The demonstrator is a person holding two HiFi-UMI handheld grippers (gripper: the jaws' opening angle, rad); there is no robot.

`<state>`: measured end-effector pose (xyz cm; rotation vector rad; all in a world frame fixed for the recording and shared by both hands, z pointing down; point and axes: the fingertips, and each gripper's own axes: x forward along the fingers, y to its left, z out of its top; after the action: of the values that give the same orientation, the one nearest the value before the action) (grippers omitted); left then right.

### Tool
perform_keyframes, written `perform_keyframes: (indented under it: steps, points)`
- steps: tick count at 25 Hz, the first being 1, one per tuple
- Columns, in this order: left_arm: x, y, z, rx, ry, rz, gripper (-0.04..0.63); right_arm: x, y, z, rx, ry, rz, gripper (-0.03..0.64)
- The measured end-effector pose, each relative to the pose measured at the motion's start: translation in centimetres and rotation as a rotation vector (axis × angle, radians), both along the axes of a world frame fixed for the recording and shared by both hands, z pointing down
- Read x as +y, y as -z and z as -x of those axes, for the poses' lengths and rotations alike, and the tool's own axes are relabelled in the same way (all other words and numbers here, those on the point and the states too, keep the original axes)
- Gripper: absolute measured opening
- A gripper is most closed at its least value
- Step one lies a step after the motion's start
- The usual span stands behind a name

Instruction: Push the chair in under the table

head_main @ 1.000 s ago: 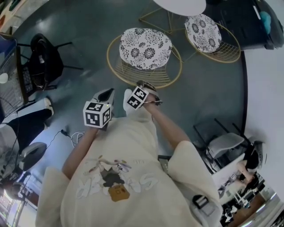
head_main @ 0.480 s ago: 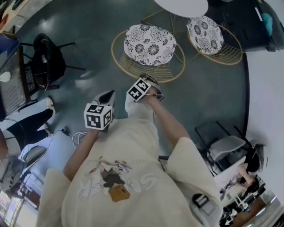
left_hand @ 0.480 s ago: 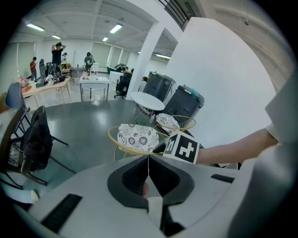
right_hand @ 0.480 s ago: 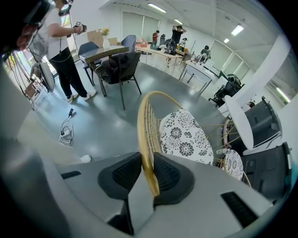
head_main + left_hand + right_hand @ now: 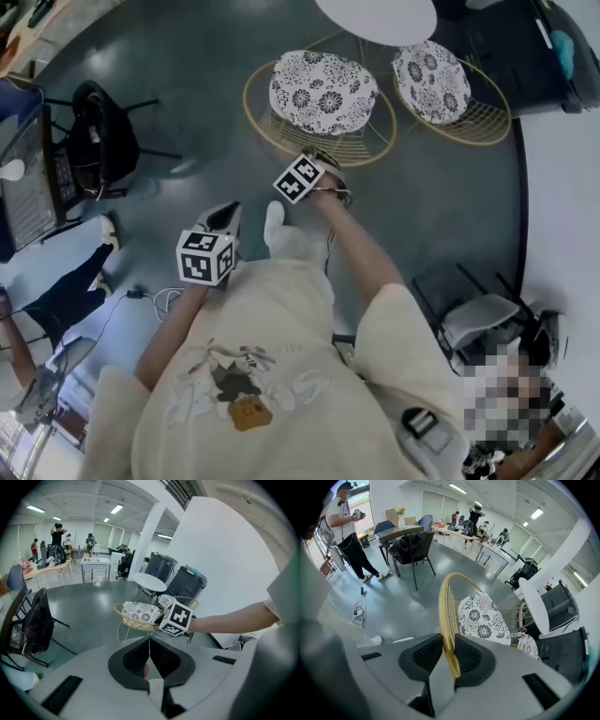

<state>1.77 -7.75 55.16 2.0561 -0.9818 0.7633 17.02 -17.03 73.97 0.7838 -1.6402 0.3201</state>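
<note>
The chair (image 5: 323, 92) has a gold wire frame and a black-and-white floral cushion. It stands just short of the round white table (image 5: 375, 14). My right gripper (image 5: 321, 165) is at the near edge of its backrest rim. In the right gripper view the gold rim (image 5: 446, 606) runs between the pads, and my right gripper (image 5: 449, 645) is shut on it. My left gripper (image 5: 225, 217) hangs lower left, away from the chair. Seen from its own camera, the left gripper (image 5: 150, 656) is shut with nothing in it, and the chair (image 5: 138, 612) lies ahead.
A second floral chair (image 5: 431, 80) sits at the table's right side. A black chair with a jacket (image 5: 98, 131) and a person's legs (image 5: 66, 281) are at the left. A cable (image 5: 155, 298) lies on the floor. Dark bins (image 5: 187, 584) stand behind the table.
My right gripper and the chair it grips have slid away from me, toward the white table. The left gripper has stayed where it was.
</note>
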Motion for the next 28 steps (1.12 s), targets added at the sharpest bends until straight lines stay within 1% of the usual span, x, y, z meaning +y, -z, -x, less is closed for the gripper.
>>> perform_keyframes:
  steps: [3, 7, 9, 15, 19, 24, 28]
  points:
    - [-0.4, 0.0, -0.2, 0.002, 0.005, 0.001, 0.011, -1.4, -0.1, -0.6, -0.002, 0.003, -0.006, 0.083]
    - [-0.9, -0.2, -0.8, 0.006, 0.010, 0.008, 0.011, -2.6, -0.1, -0.3, -0.007, 0.009, -0.006, 0.083]
    - [-0.9, -0.2, -1.0, 0.009, 0.013, 0.009, 0.011, -2.7, -0.1, -0.2, -0.012, -0.006, -0.008, 0.083]
    - [-0.9, -0.2, -1.0, 0.015, 0.017, 0.004, 0.011, -2.8, -0.1, -0.2, -0.012, -0.004, -0.012, 0.083]
    - [-0.5, 0.0, -0.4, 0.011, 0.025, 0.000, 0.011, -2.9, -0.2, 0.1, -0.018, -0.007, -0.009, 0.084]
    - [0.1, 0.3, 0.5, 0.007, 0.045, -0.007, 0.011, -4.1, 0.0, 0.6, -0.005, -0.019, -0.030, 0.083]
    - [0.8, 0.6, 2.1, -0.011, 0.070, -0.005, 0.011, -5.5, -0.1, 2.1, -0.015, -0.025, -0.042, 0.084]
